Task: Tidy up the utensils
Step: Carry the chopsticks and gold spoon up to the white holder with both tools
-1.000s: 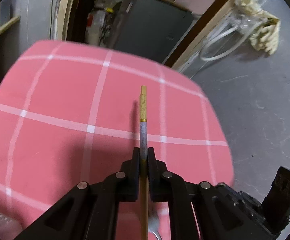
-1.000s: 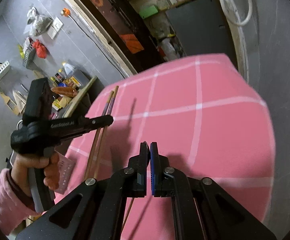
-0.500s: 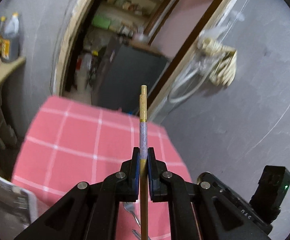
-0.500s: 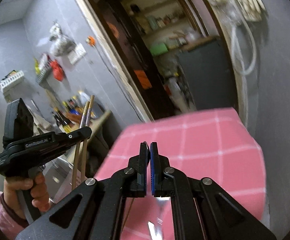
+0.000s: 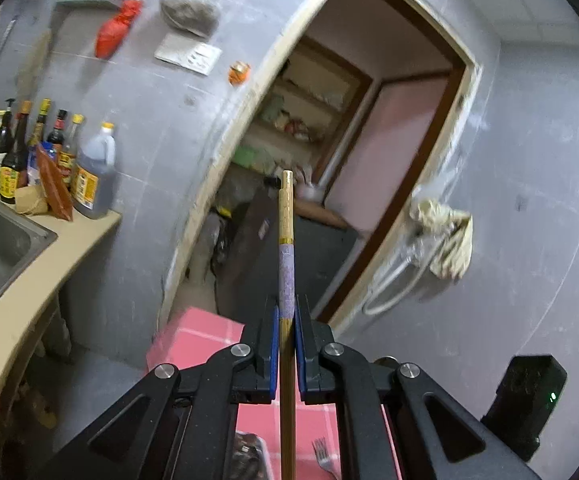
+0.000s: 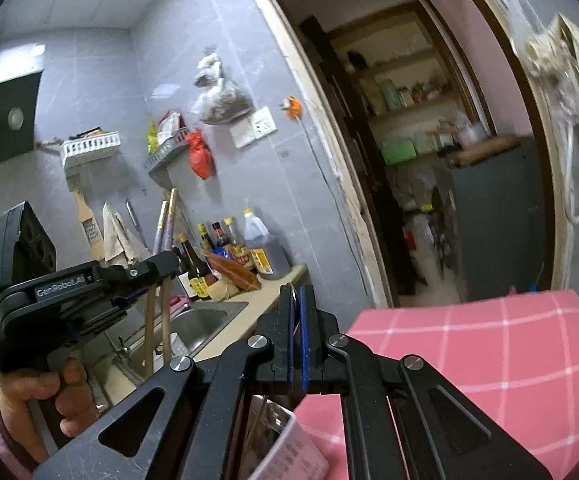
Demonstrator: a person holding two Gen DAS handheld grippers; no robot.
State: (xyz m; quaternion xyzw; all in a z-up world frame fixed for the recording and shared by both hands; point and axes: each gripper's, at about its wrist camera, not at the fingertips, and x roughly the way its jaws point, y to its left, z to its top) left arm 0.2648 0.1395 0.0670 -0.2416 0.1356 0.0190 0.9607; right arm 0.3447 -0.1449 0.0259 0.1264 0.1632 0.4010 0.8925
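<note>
while the left gripper (image 5: 287,320) clamps two chopsticks (image 5: 286,240), the right gripper (image 6: 296,308) is closed; one fork (image 5: 323,458).

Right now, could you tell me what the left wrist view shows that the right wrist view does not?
Only the left wrist view shows a fork on the pink cloth.

Only the right wrist view shows the hand holding the left tongs, and a white container.

Both show the chopsticks clamped in the left tongs, the sink and the bottles.
</note>
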